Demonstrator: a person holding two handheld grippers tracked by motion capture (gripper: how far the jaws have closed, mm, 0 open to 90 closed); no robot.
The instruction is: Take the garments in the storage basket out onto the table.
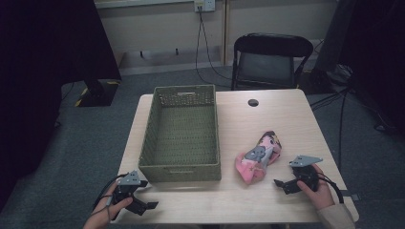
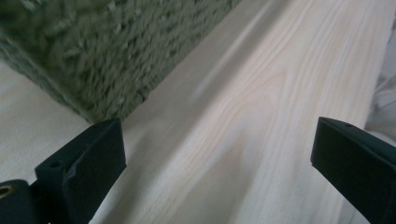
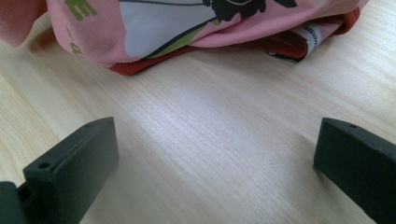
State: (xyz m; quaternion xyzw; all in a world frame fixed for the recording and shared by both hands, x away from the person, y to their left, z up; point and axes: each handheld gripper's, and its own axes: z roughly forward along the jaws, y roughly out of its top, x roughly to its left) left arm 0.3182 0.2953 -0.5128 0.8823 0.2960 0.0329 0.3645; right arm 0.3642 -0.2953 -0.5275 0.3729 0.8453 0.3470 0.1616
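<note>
With your right tool (image 1: 282, 184) spread wide (left likewise), pinch the soft, light pink garment (image 1: 259, 157) at its lower-centre fold.

We see a pink cloth (image 1: 259, 158) with a grey cartoon print and red lining, an olive-green woven basket (image 1: 182, 168), and a pale wood-grain tabletop (image 1: 286, 124).

Both hands come in low at the near edge, one at each side. The left black two-jaw tongs (image 1: 152, 205) have jaws spread wide, holding nothing; the right black two-jaw tongs (image 1: 280, 185) likewise gape, pointing left.
</note>
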